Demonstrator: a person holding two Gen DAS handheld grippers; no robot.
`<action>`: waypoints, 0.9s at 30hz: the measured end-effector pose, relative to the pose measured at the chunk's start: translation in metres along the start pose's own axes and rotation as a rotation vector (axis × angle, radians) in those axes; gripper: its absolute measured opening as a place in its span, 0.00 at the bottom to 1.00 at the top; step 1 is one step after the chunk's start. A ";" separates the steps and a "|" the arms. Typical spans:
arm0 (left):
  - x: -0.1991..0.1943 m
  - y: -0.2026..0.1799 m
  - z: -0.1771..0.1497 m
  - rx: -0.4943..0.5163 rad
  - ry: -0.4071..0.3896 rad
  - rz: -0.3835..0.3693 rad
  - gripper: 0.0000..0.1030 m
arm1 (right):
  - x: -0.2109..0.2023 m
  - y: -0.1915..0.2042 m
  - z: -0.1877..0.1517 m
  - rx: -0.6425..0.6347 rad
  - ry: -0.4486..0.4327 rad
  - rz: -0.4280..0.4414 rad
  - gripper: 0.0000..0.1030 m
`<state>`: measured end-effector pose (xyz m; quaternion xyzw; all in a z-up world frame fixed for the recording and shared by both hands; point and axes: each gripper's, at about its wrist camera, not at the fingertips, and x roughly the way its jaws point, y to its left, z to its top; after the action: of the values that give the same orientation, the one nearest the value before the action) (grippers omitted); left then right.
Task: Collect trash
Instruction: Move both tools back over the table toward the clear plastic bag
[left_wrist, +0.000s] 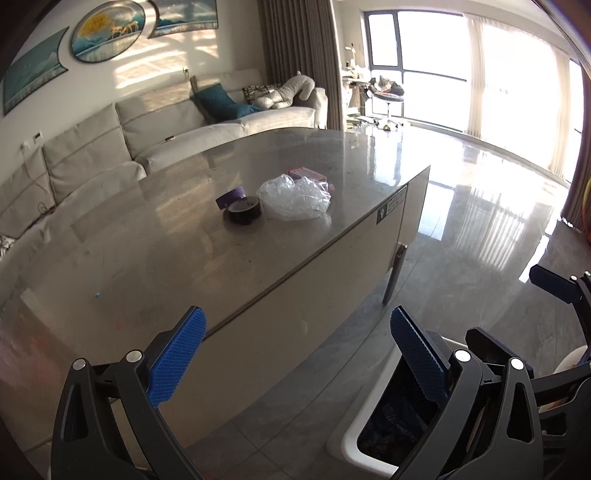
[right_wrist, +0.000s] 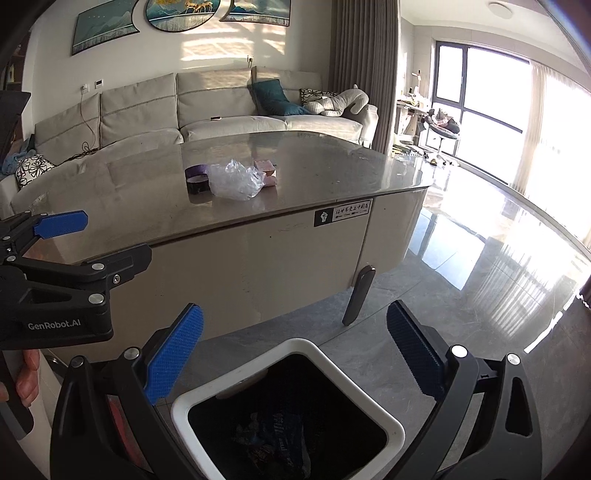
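Note:
A crumpled clear plastic bag (left_wrist: 295, 197) lies on the grey table (left_wrist: 147, 240), also in the right wrist view (right_wrist: 234, 180). Beside it are a black tape roll (left_wrist: 244, 211) with a purple strip (left_wrist: 231, 195) and a pink box (left_wrist: 308, 174). A white-rimmed trash bin (right_wrist: 295, 410) with dark wrappers inside stands on the floor by the table. My left gripper (left_wrist: 297, 354) is open and empty at the table's front edge. My right gripper (right_wrist: 295, 350) is open and empty just above the bin.
A grey sofa (right_wrist: 221, 110) with cushions runs behind the table. The glossy tiled floor (right_wrist: 480, 277) stretches right toward bright windows. The table leg (right_wrist: 358, 295) stands near the bin. The left gripper (right_wrist: 61, 225) shows at the right wrist view's left edge.

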<state>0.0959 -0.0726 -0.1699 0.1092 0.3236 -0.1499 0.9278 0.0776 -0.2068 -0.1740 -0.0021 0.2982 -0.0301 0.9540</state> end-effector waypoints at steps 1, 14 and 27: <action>0.001 0.003 0.003 -0.010 -0.003 -0.001 0.95 | 0.002 0.001 0.004 -0.005 -0.006 0.002 0.96; 0.035 0.023 0.051 -0.035 -0.039 -0.021 0.95 | 0.036 0.003 0.041 -0.046 -0.059 -0.004 0.96; 0.093 0.016 0.094 -0.050 -0.042 -0.069 0.95 | 0.086 -0.010 0.079 -0.069 -0.092 -0.004 0.96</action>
<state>0.2246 -0.1055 -0.1550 0.0713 0.3112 -0.1757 0.9312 0.1922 -0.2228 -0.1574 -0.0370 0.2547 -0.0215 0.9661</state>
